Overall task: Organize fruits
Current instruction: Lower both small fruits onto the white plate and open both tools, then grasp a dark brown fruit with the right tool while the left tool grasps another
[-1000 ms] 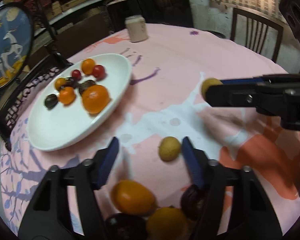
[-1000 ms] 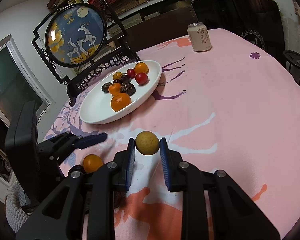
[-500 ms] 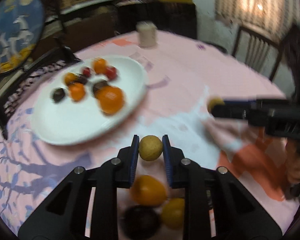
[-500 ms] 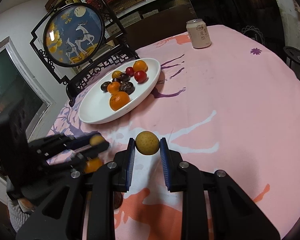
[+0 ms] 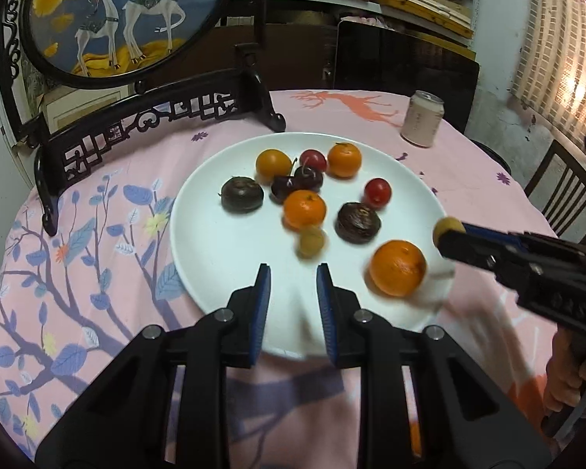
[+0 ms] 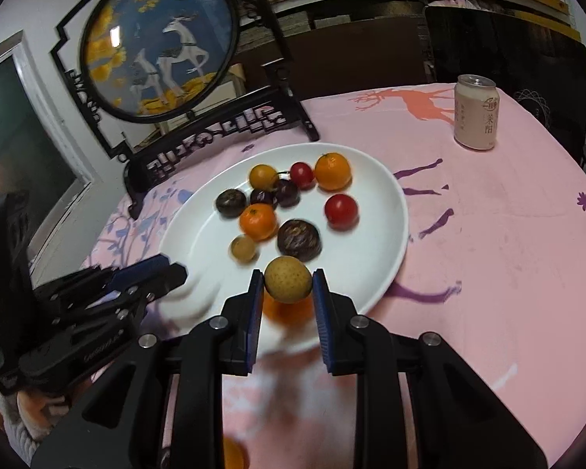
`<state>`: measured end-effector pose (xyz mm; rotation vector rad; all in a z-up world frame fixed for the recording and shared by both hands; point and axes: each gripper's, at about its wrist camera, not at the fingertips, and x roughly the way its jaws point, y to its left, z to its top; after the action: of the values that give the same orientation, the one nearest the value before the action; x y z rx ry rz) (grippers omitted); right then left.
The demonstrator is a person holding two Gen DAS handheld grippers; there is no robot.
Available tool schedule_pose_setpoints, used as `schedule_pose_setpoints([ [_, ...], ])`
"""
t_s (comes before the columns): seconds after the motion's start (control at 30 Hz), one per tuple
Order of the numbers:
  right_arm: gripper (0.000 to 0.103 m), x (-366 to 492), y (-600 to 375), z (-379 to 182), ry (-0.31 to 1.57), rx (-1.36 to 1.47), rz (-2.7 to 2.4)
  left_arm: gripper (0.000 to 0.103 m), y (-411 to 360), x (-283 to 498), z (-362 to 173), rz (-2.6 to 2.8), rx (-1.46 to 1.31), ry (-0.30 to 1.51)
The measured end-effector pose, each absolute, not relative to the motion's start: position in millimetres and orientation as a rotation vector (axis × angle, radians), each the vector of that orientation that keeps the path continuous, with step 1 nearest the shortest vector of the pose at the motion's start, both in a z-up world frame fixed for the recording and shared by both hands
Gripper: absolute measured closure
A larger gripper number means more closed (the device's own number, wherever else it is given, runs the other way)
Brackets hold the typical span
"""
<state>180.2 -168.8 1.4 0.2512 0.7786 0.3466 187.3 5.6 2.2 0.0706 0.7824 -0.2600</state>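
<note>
The round table's pink cloth (image 6: 488, 215), printed with deer and branches, runs out ahead of both grippers. Beyond the fingertips stands a black carved screen (image 5: 129, 19) with two white deer on blue; its top is cut off in both views. The white plate (image 5: 222, 242) lies directly ahead of the left gripper (image 5: 291, 273) and holds oranges, dark fruits and red ones. A pale can (image 6: 476, 112) stands well beyond and to the right of the right gripper (image 6: 287, 285); it carries vertical Chinese characters, too small to read with confidence.

The left gripper's jaws stand spread with nothing between them, poised over the plate's near rim. Just ahead of them a small yellowish fruit (image 5: 311, 241) lies on the plate, motion-blurred, beside a small orange (image 5: 304, 210). The right gripper pinches a round yellow fruit (image 6: 288, 279) above the plate's near edge; being round, it shows no clear long axis. A larger orange (image 5: 397, 267) sits below it, largely hidden in the right wrist view.
</note>
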Motion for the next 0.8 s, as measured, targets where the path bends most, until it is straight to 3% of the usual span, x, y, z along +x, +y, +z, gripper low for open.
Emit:
schedule_pose_setpoints([
  [0.07, 0.077, 189.0, -175.0, -2.0, 0.764, 0.282, 0.329, 0.041, 3.7, 191.5, -0.6, -0.264, 0.067, 0.781],
  [0.1, 0.073, 191.0, -176.6, -3.6, 0.768, 0.292, 0.33, 0.035, 3.1, 190.1, -0.8, -0.262, 0.069, 0.773],
  [0.17, 0.063, 193.9, -181.5, -9.0, 0.796, 0.327, 0.354, 0.034, 0.2, 186.3, 0.4, -0.261, 0.097, 0.757],
  [0.33, 0.063, 183.4, -189.6, -5.2, 0.778, 0.359, 0.378, 0.028, -0.4, 172.6, 6.2, -0.262, 0.1, 0.731],
  [0.47, 0.061, 160.2, -192.5, -1.7, 0.758, 0.349, 0.391, 0.012, 3.6, 155.1, 3.6, -0.236, 0.12, 0.715],
  [0.63, 0.046, 117.5, -191.0, -5.6, 0.737, 0.293, 0.412, 0.007, 5.1, 129.8, -7.4, -0.216, 0.132, 0.736],
  [0.8, 0.046, 64.2, -186.6, -14.1, 0.718, 0.247, 0.473, 0.004, 3.4, 107.1, -19.0, -0.159, 0.215, 0.738],
])
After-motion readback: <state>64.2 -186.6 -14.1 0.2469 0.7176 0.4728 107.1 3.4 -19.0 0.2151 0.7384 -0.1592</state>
